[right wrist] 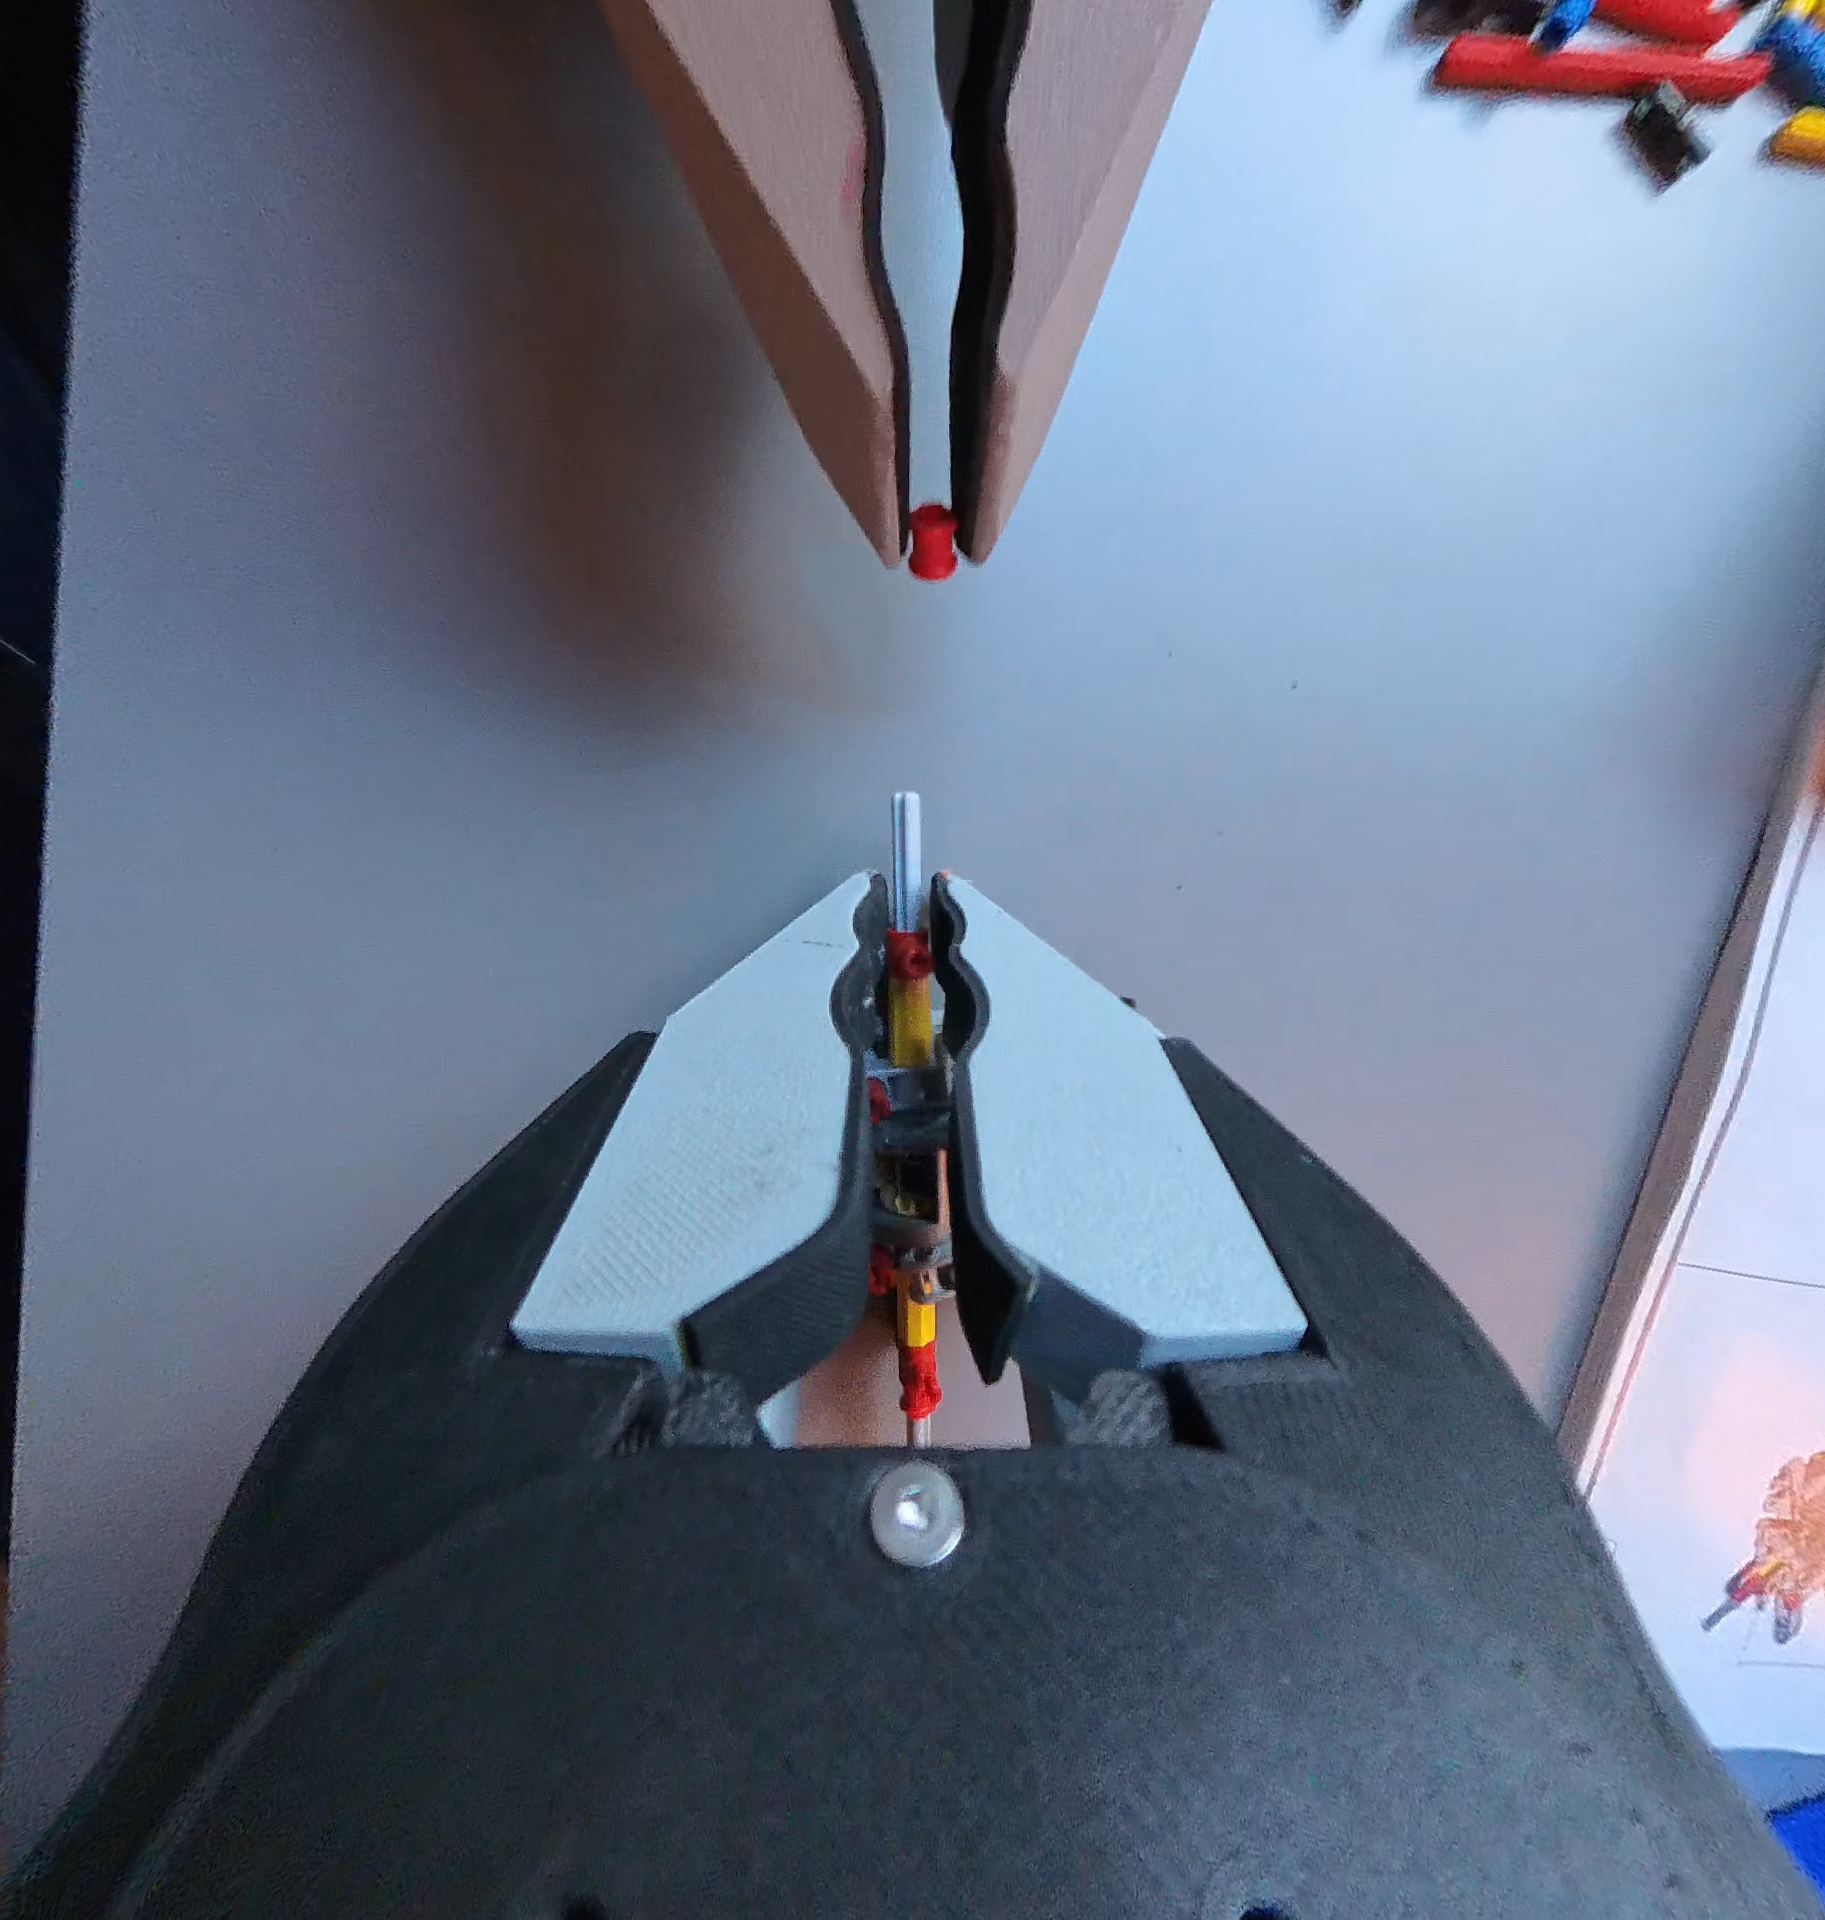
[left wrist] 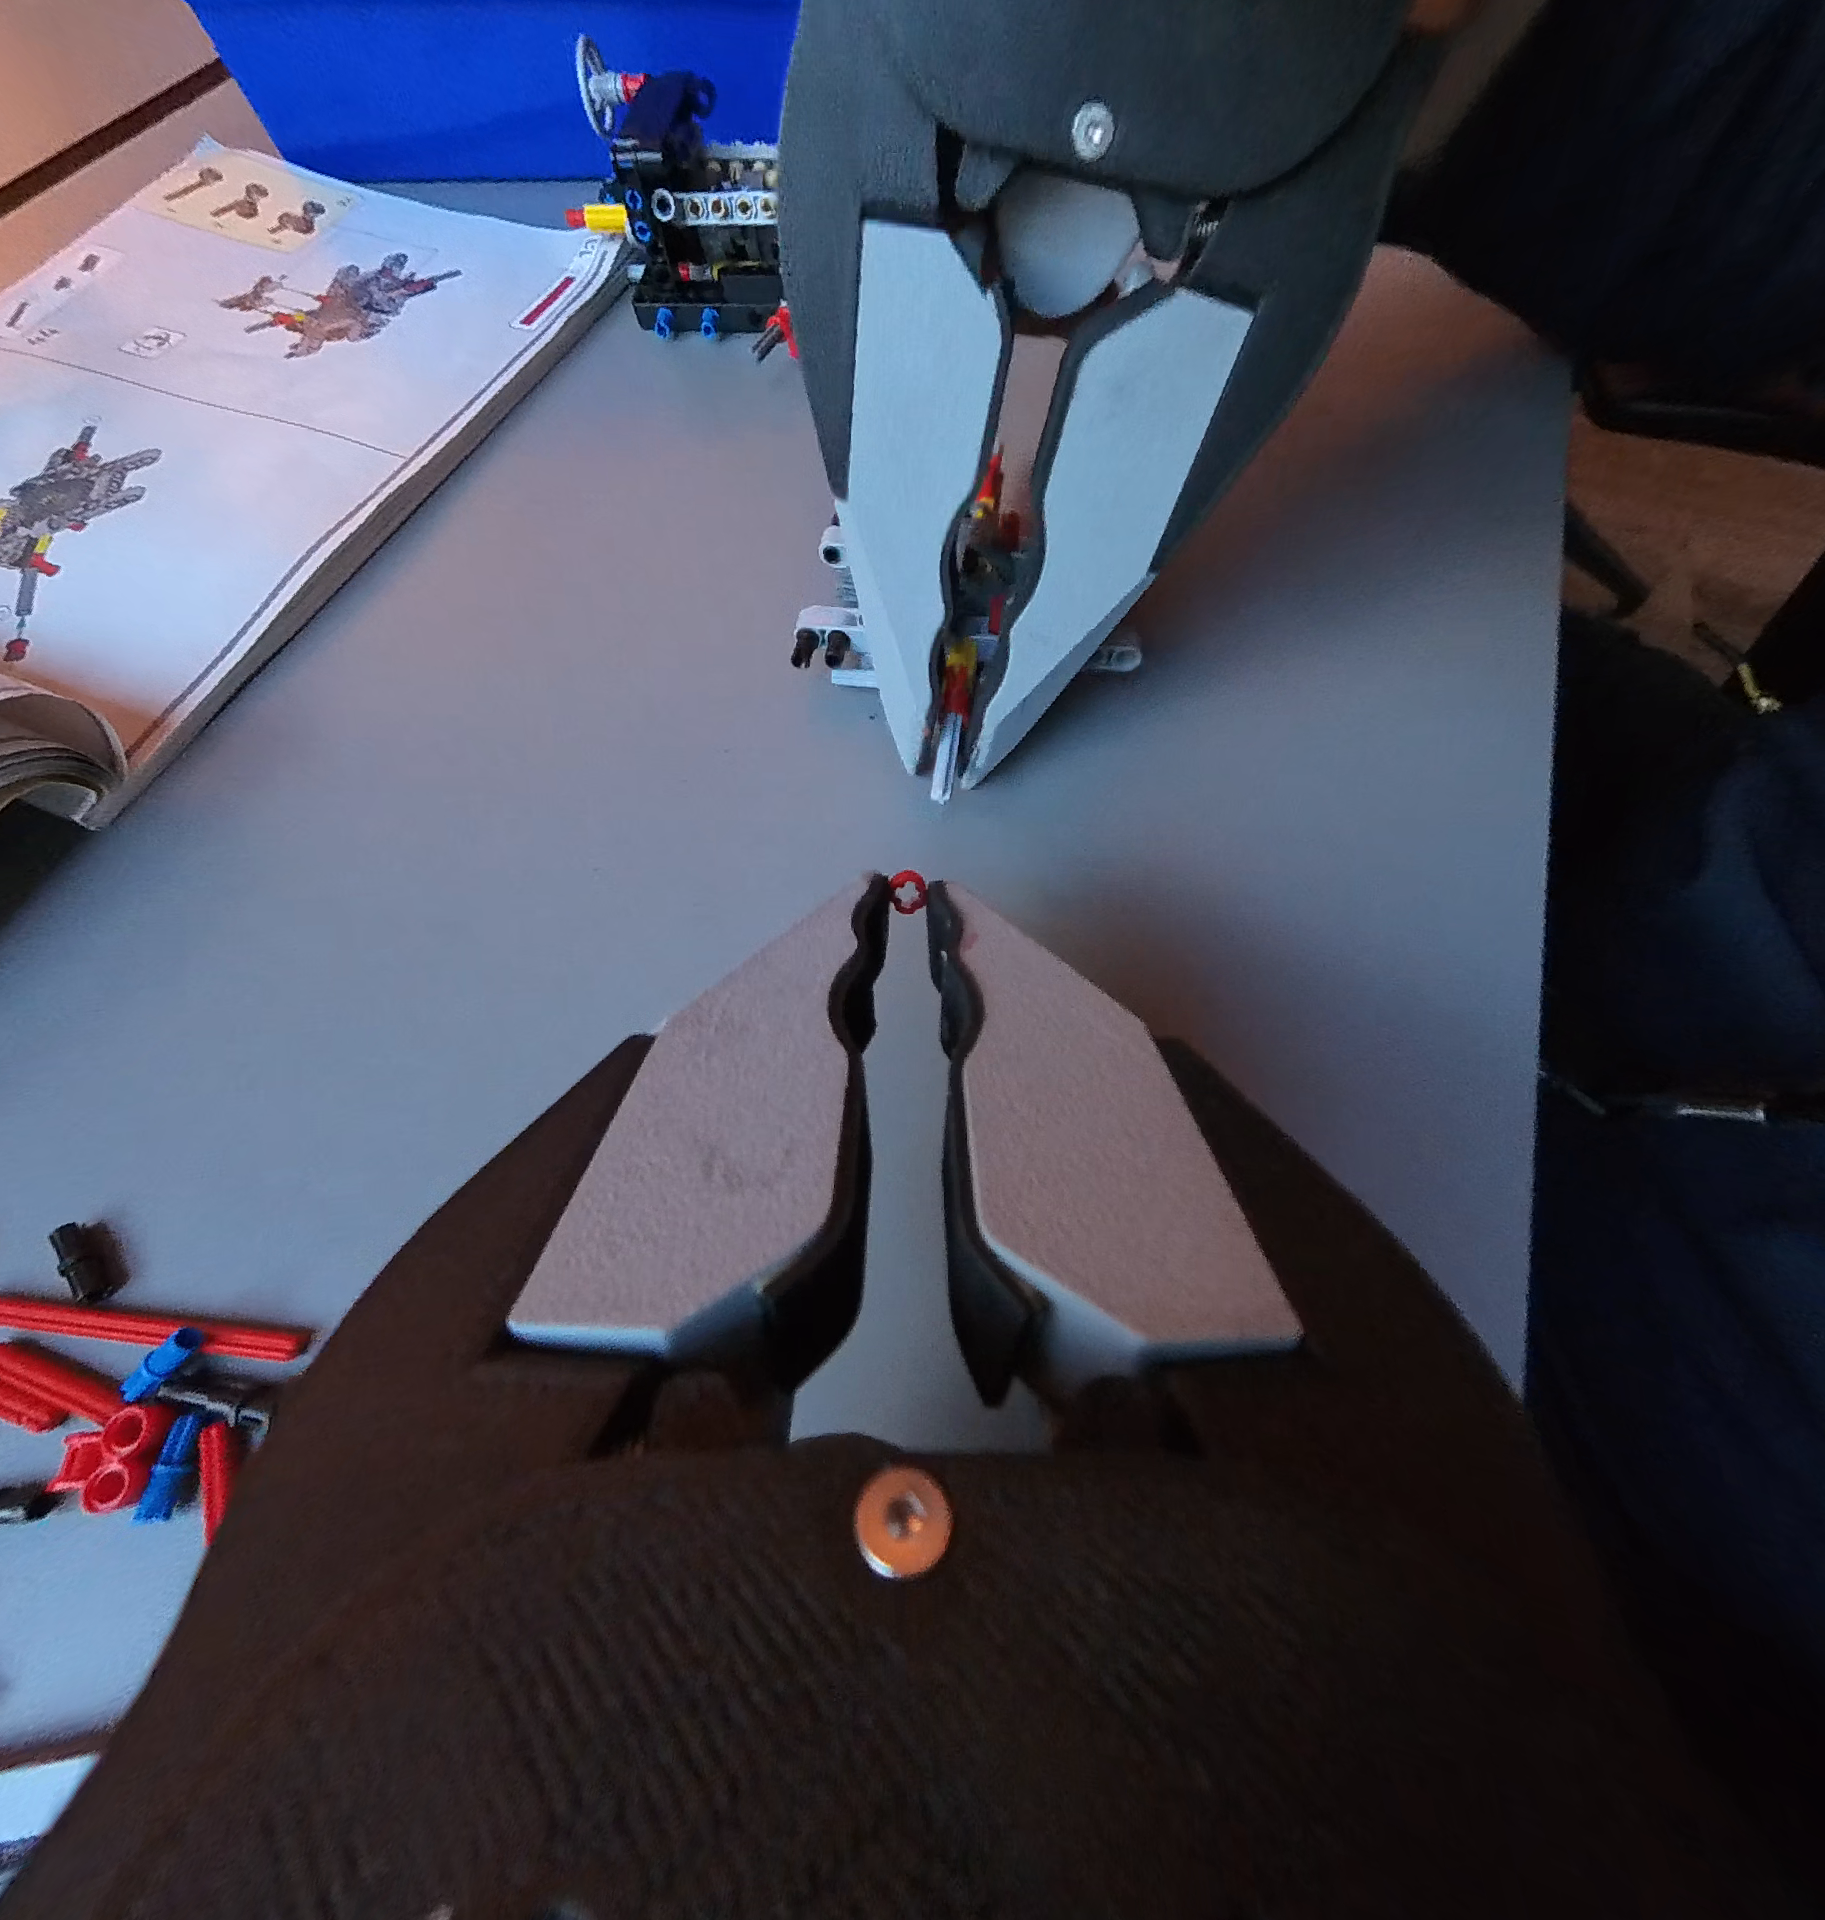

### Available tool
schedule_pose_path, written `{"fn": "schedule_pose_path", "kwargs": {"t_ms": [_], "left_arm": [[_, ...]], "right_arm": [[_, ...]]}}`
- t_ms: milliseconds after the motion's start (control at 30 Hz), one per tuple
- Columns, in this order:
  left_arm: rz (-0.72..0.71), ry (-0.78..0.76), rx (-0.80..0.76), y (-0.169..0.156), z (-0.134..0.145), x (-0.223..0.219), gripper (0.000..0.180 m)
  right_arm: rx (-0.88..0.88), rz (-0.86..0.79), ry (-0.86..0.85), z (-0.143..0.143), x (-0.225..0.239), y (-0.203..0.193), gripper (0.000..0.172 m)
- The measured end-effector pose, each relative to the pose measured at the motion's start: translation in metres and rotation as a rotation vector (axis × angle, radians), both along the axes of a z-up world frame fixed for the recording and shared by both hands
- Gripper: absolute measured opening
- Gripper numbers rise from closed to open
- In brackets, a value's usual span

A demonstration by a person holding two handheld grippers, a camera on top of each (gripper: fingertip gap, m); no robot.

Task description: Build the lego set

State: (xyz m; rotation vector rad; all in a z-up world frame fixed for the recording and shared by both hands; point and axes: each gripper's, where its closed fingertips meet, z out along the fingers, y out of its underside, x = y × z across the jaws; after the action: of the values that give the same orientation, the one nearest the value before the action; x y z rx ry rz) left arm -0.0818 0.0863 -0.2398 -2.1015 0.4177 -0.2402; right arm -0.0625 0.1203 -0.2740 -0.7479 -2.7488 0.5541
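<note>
My left gripper (left wrist: 905,894) is shut on a small red bush (left wrist: 905,894), pinched at the very fingertips above the grey table (left wrist: 472,831). It also shows in the right wrist view (right wrist: 931,542), facing me. My right gripper (right wrist: 910,883) is shut on a small brick assembly (right wrist: 908,1023) with red and yellow pieces on a light grey axle (right wrist: 905,857) that sticks out past the fingertips. The axle tip points at the red bush across a short gap. In the left wrist view the right gripper (left wrist: 947,769) stands opposite, the axle (left wrist: 944,774) jutting from its tips.
An open instruction booklet (left wrist: 212,395) lies at the left. A larger black brick model (left wrist: 690,249) stands at the back before a blue bin (left wrist: 472,83). Loose red, blue and black pieces (left wrist: 129,1403) lie at the lower left. The table edge (left wrist: 1552,727) runs along the right. The tips of one gripper are about 6 centimetres away from the tips of the other. The right tips stand about 20 centimetres off the larger black brick model (left wrist: 690,249).
</note>
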Motion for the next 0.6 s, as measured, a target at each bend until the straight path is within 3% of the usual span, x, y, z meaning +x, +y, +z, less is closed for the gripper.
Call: {"fn": "schedule_pose_path", "kwargs": {"t_ms": [167,367,600], "left_arm": [[-0.029,-0.092,0.032,-0.002,0.009,0.007,0.004],[-0.038,-0.252,0.089,0.0,0.026,0.007,0.004],[-0.032,-0.242,0.064,0.002,0.021,0.008,0.005]], "right_arm": [[-0.007,0.001,0.034,0.001,-0.002,0.0,0.004],[-0.156,-0.021,0.076,0.01,0.0,-0.001,0.004],[-0.181,-0.033,0.055,0.005,0.002,0.003,0.007]]}}
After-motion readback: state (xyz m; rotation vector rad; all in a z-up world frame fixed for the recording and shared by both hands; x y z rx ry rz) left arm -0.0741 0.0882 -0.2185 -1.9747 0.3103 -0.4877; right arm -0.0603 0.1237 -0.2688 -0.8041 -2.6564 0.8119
